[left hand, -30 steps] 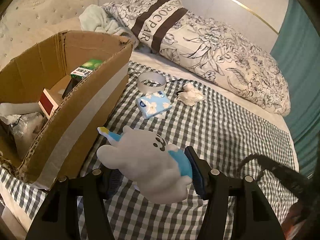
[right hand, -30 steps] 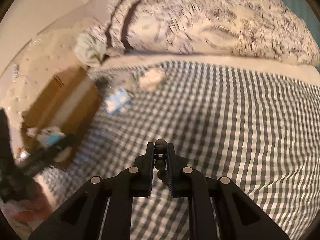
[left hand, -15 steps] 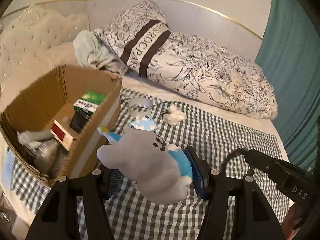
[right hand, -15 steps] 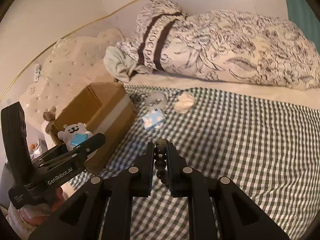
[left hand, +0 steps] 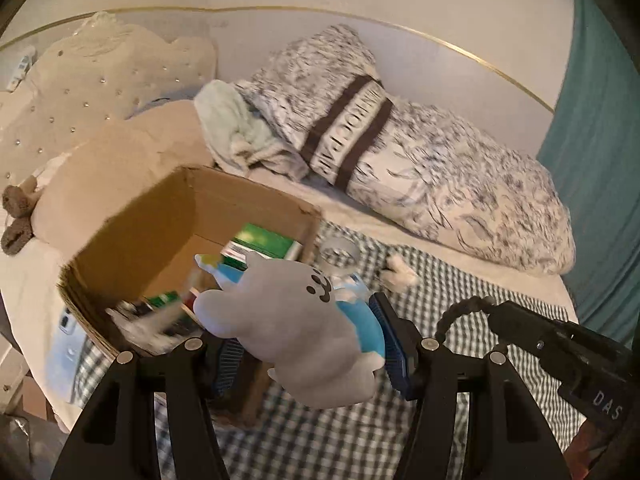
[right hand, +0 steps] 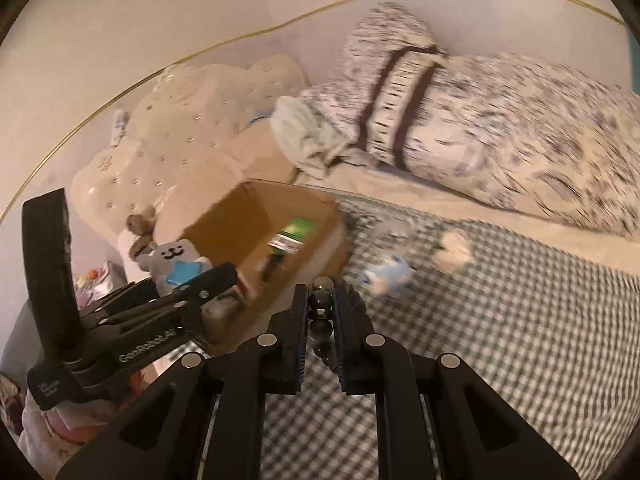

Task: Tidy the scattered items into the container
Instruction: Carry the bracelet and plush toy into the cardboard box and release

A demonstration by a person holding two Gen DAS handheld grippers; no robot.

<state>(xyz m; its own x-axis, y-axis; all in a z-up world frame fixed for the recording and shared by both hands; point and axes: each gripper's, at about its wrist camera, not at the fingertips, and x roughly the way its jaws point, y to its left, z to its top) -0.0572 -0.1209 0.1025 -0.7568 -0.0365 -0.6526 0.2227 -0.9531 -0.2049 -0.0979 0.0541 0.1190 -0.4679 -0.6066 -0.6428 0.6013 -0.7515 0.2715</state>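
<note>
My left gripper (left hand: 308, 344) is shut on a grey plush toy (left hand: 296, 320) with a blue star and holds it in the air by the near right corner of the open cardboard box (left hand: 132, 216). The box holds a green carton (left hand: 264, 240) and other small items. The toy also shows in the right wrist view (right hand: 176, 260). My right gripper (right hand: 320, 304) is shut on a dark bead bracelet (right hand: 322, 312), above the checked blanket (right hand: 500, 320) to the right of the box (right hand: 256, 216). A tape roll (left hand: 340, 250), a blue tissue pack (right hand: 386, 274) and a crumpled tissue (left hand: 400, 276) lie on the blanket.
A floral pillow (left hand: 440, 184) and a pale green cloth (left hand: 236, 136) lie at the head of the bed. A cream tufted headboard (left hand: 92, 80) stands behind the box. A teal curtain (left hand: 600, 160) hangs at the right. A small brown plush (left hand: 16, 212) lies left.
My left gripper has risen and swung left with the plush toy, from over the blanket to beside the box's opening. My right gripper has lifted with the bracelet and moved toward the box.
</note>
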